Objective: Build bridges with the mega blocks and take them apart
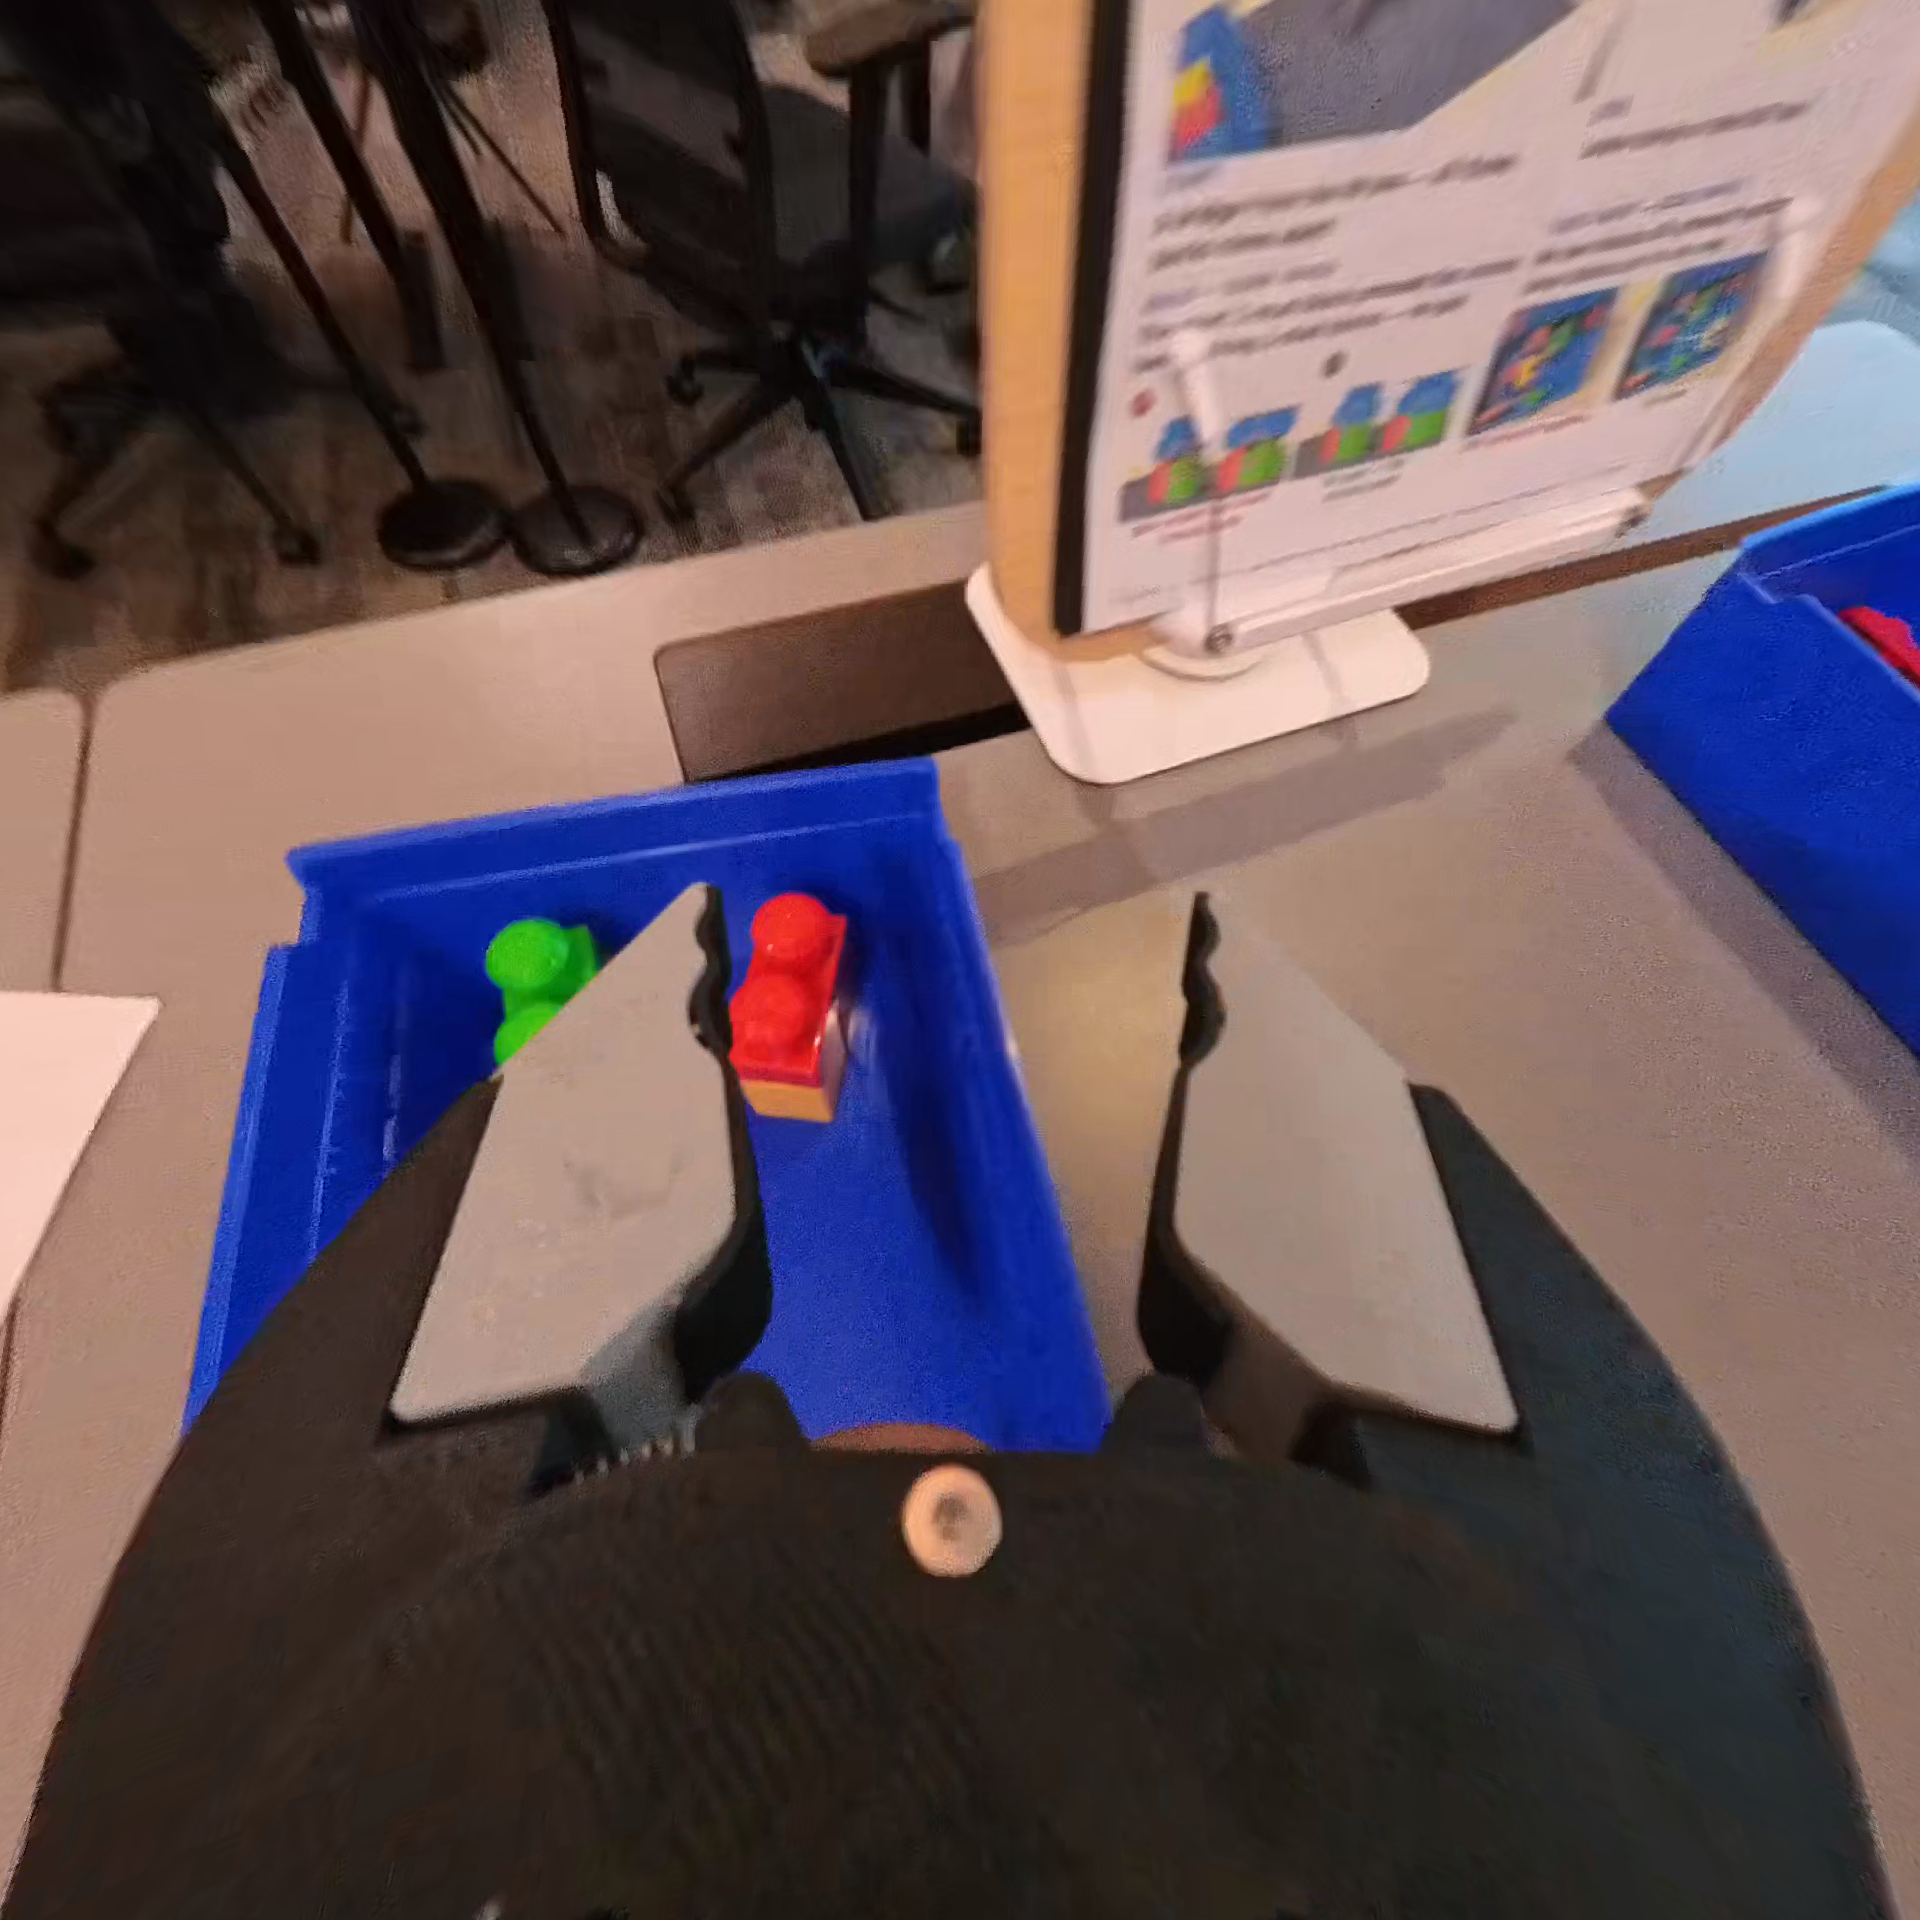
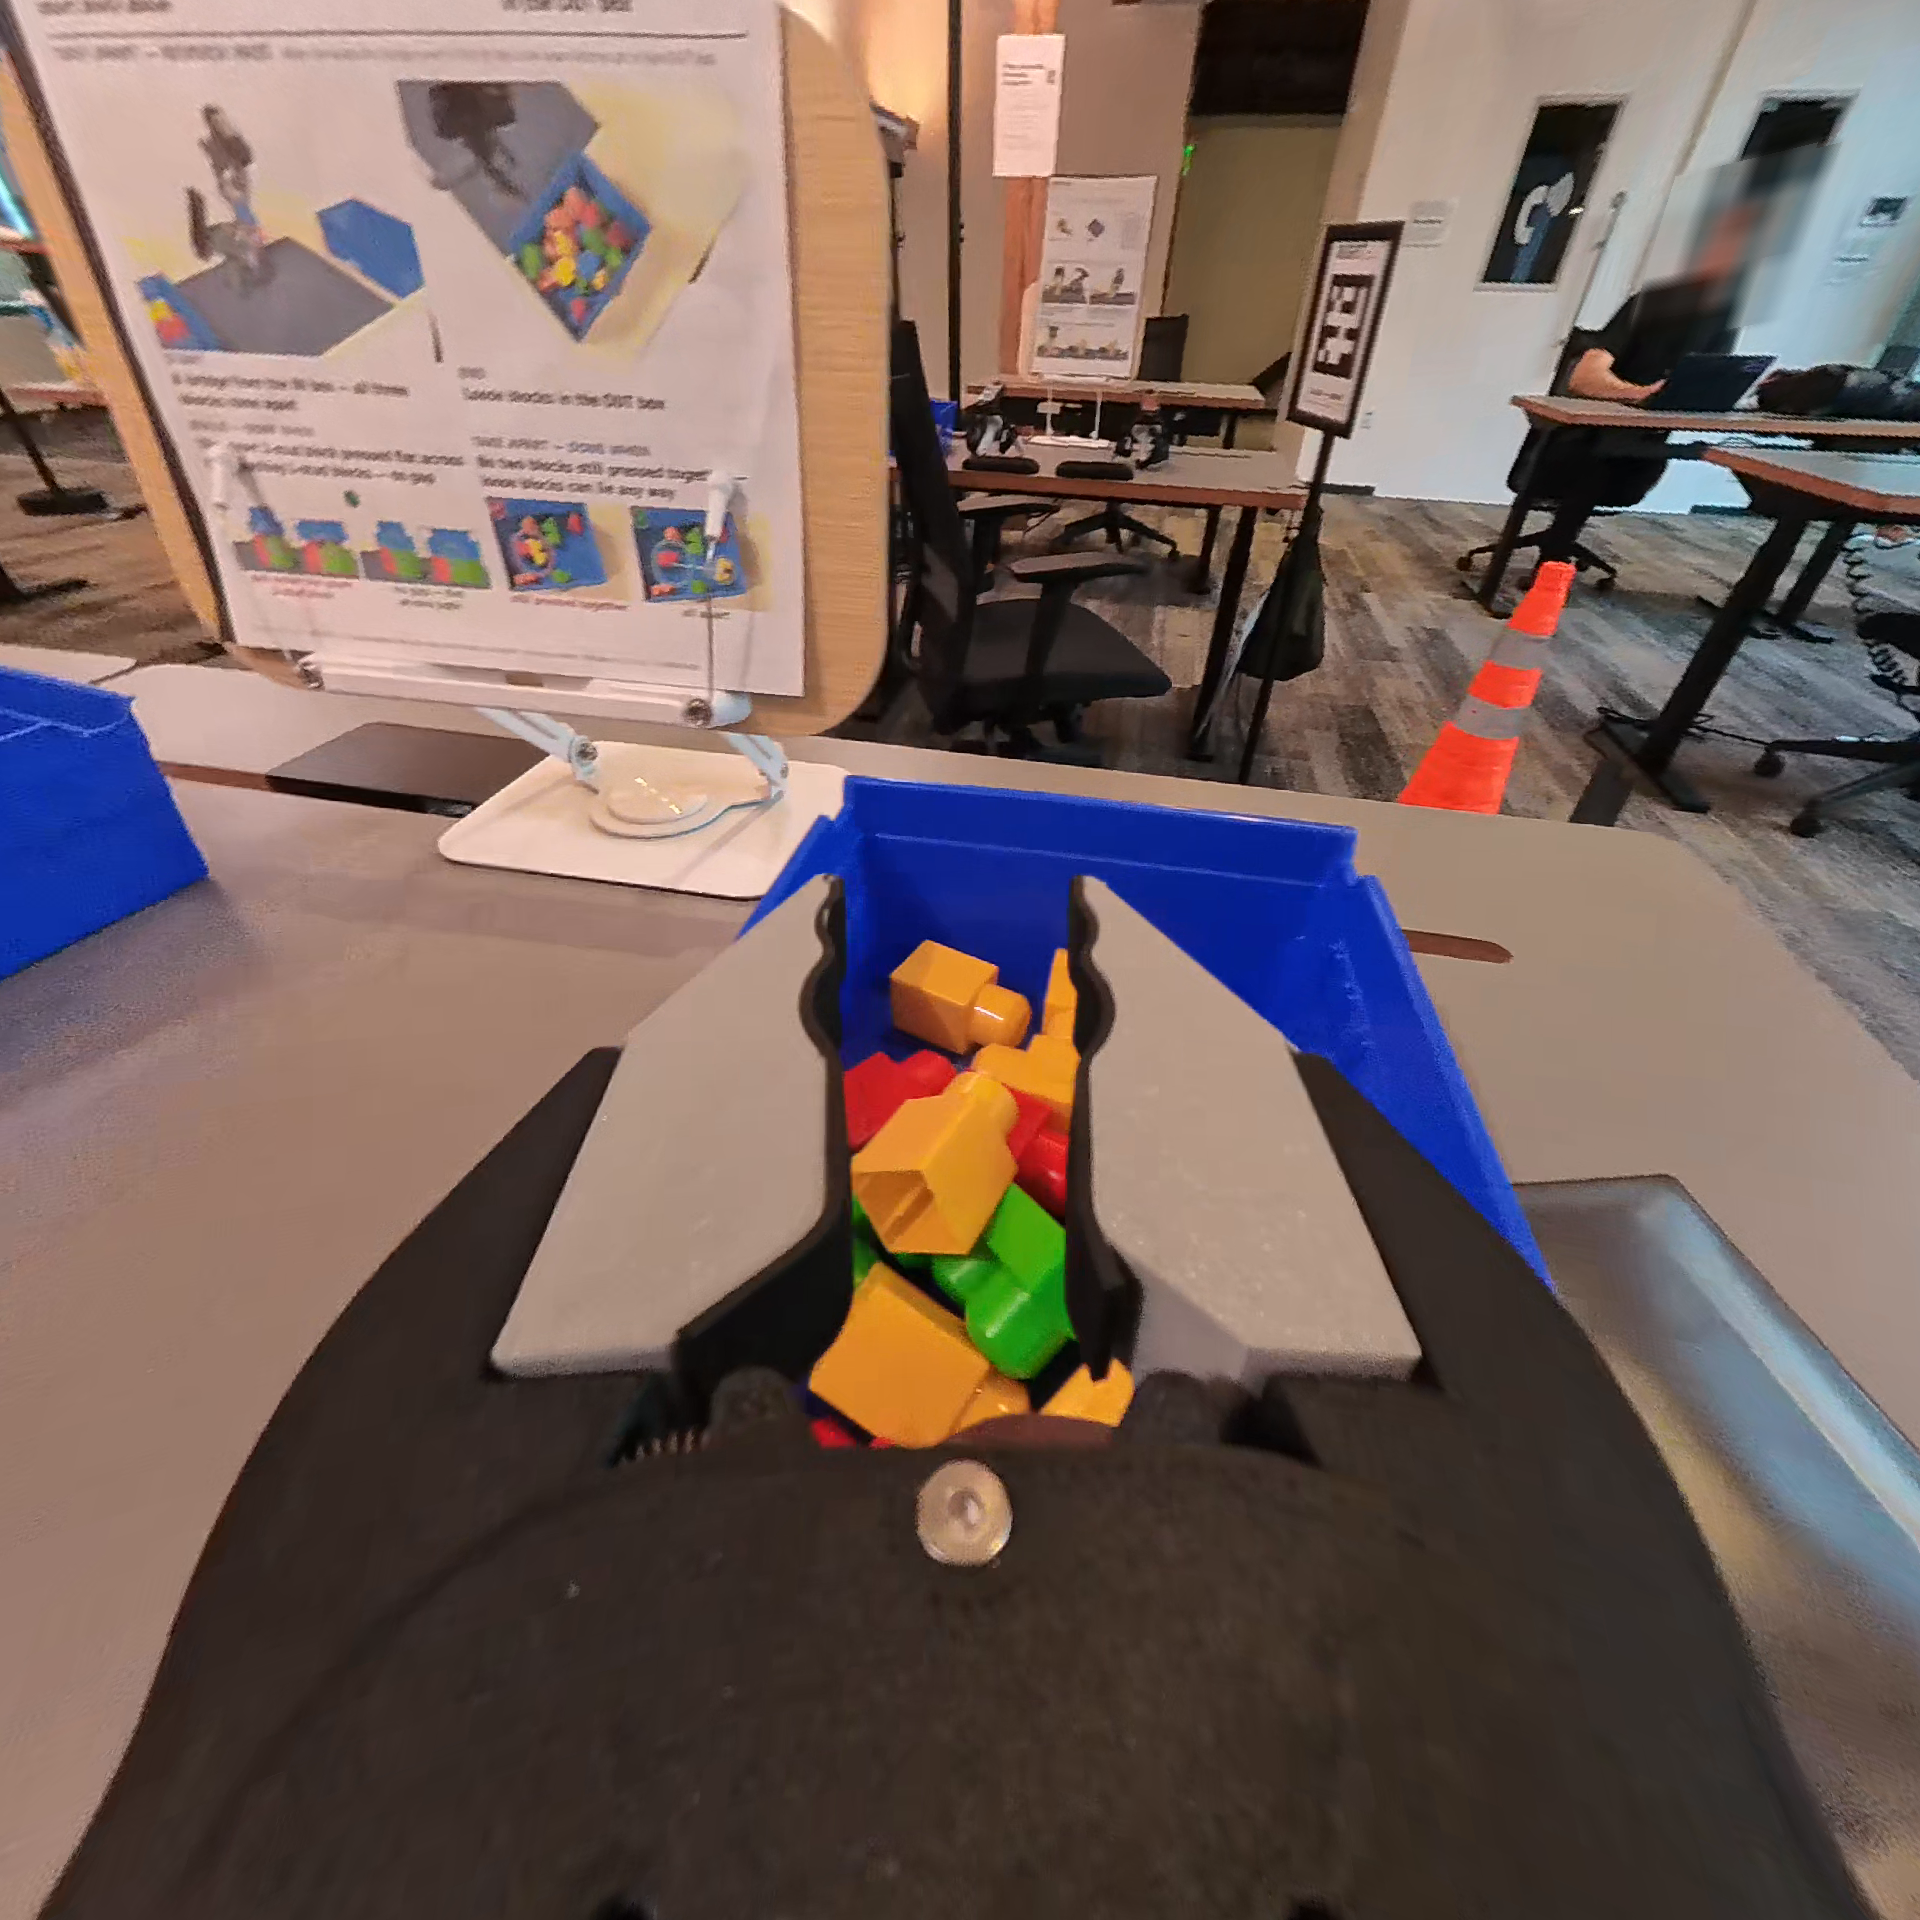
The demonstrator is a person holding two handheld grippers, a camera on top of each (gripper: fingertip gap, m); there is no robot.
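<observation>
In the left wrist view my left gripper (image 1: 953, 909) is open wide and empty, hovering over the right edge of a blue bin (image 1: 623, 821). In that bin lie a green block (image 1: 535, 982) and a red two-stud block (image 1: 784, 997) with an orange part under its near end. The left finger (image 1: 623, 1039) hides part of the green block. In the right wrist view my right gripper (image 2: 956, 894) is partly open above a second blue bin (image 2: 1101, 831) heaped with several orange (image 2: 940, 1174), red (image 2: 894, 1086) and green blocks (image 2: 1013, 1288). No pad presses on a block.
An instruction board on a white stand (image 1: 1226, 686) stands at the back of the grey table, also in the right wrist view (image 2: 644, 831). The right bin shows at the edge of the left wrist view (image 1: 1766, 707). Chairs, desks, an orange cone (image 2: 1496, 707) and a seated person lie beyond. The left gripper's tips are roughly 50 cm from the right gripper's.
</observation>
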